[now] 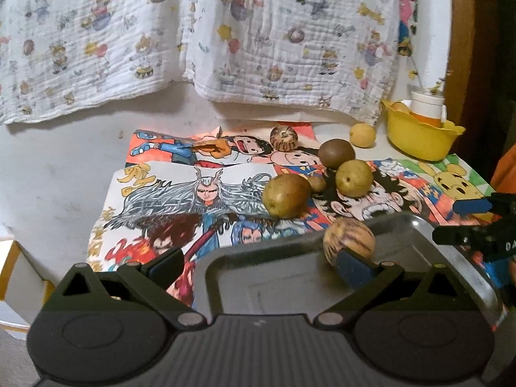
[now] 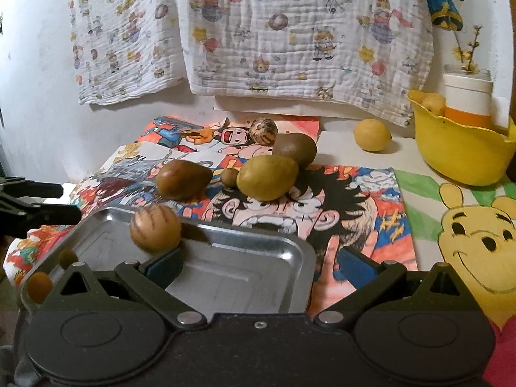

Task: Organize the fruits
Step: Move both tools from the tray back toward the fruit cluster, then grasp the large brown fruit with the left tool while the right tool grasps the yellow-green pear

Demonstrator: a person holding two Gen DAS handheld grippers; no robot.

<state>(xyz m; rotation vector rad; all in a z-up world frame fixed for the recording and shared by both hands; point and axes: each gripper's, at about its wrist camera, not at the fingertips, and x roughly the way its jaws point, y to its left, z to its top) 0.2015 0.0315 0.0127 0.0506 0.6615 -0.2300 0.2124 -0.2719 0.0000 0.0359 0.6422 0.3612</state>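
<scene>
Early in the job, by the look of it. Just one striped round fruit [image 2: 155,228] at the far rim of the metal tray [image 2: 225,267], seemingly resting inside its back left corner, though blurred in the right wrist view, so possibly not settled. Perhaps two small brown fruits [image 2: 39,286] at the tray's near left edge as well; too blurred and cropped to call. Left to gather, out on the cartoon drawings [image 2: 338,200] beyond the tray: a brown oval fruit [image 2: 183,180], a green-yellow fruit [image 2: 267,177] with a tiny brown one [image 2: 229,176] just beside it, a darker brown fruit [image 2: 294,149] behind and touching it, and a second striped fruit [image 2: 263,131] further back. Apart from that cluster, a yellow lemon-like fruit [image 2: 372,135] near the yellow bowl [image 2: 461,158], itself already holding a white and orange container. Left gripper [image 1: 261,266] spread wide over the tray, nothing between the fingers, the right pad just in front of the striped fruit. Right gripper [image 2: 261,264] likewise wide and holding nothing, poised over the tray's near right corner.
</scene>
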